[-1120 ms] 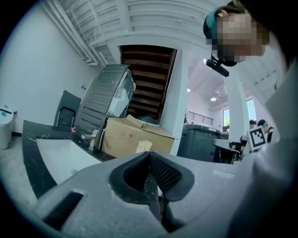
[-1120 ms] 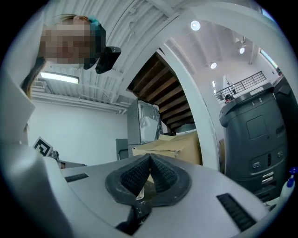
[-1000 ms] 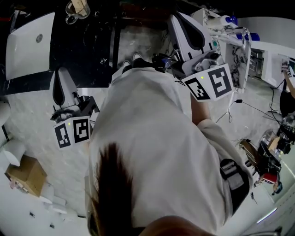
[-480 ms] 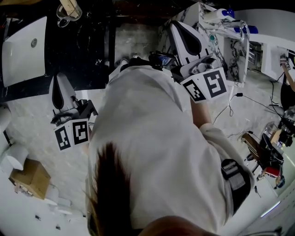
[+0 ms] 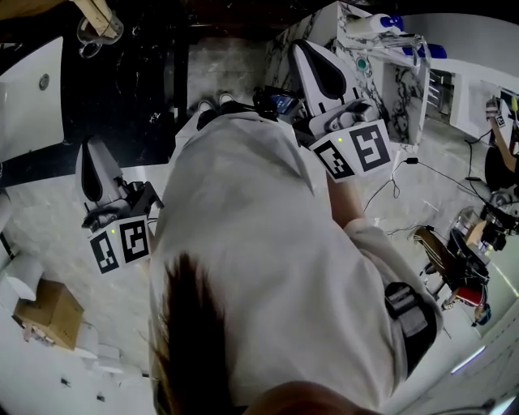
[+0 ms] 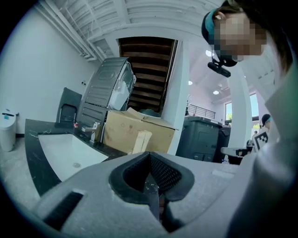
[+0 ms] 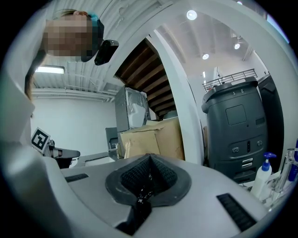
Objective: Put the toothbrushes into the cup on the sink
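- Pressing flat against each other, the jaws of the left gripper (image 6: 150, 161) have nothing between their black ribbed pads.
- The right gripper (image 7: 148, 163) is likewise closed on itself, pads meeting in a single seam, with nothing caught in them.
- In the head view, each gripper is held out in front of the person's white shirt (image 5: 268, 259), one at either side. The left marker cube (image 5: 122, 243) sits lower in the picture than the right marker cube (image 5: 358, 151).
- Beyond the left jaws lies the white sink (image 6: 65, 155), set into a black counter (image 6: 35, 162). A faucet (image 6: 91, 132) stands at its far edge and a cardboard box (image 6: 135, 134) behind that.
- The cup (image 5: 103, 31), of clear glass, stands on the black counter near the sink's corner, well apart from both grippers. A pale wooden handle (image 5: 93, 11) sticks out of it, too small to say whether it is a toothbrush.
- Past the right jaws are a dark grey bin (image 7: 235, 128) and a pump bottle (image 7: 263, 175).
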`<state>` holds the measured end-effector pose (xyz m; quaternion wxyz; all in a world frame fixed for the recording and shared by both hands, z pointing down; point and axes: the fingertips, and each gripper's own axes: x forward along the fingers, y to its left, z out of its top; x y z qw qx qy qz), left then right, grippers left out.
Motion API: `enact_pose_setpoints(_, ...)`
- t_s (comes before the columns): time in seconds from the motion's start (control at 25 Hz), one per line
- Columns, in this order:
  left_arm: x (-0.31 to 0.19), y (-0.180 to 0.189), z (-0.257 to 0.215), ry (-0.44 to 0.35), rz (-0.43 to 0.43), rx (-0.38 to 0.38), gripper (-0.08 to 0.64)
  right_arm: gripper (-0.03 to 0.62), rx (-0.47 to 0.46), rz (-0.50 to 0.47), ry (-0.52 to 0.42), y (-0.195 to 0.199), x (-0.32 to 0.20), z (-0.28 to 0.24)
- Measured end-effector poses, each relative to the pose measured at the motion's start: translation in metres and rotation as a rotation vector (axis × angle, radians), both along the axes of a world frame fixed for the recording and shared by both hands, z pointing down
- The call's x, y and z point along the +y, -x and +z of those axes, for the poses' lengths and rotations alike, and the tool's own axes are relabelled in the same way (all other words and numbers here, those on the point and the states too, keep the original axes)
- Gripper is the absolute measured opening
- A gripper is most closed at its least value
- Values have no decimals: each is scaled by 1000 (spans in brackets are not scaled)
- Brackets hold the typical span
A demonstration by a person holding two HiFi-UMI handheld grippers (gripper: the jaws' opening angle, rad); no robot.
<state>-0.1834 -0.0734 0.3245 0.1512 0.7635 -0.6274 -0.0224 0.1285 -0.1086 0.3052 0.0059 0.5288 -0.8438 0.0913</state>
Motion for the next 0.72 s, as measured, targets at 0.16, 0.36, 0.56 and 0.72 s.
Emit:
enact_pose_setpoints(0.16,-4,-8,-5,-10,-2,5,15,14,3,-19,4,-2,-6,1)
enact_pose_setpoints(0.36,-6,-7,-6,-6,-16,1,15,14,9,-32,13,-4,-12,4)
enact_pose_setpoints(0.56,-8,-8,-7,-5,-26,-9,15,14,10,-33,10,-8,-19,5)
enact_pose_setpoints(0.72,-12,-8,-8,-4,-21,-22,15,14,8,-28,8,-8,-22,5)
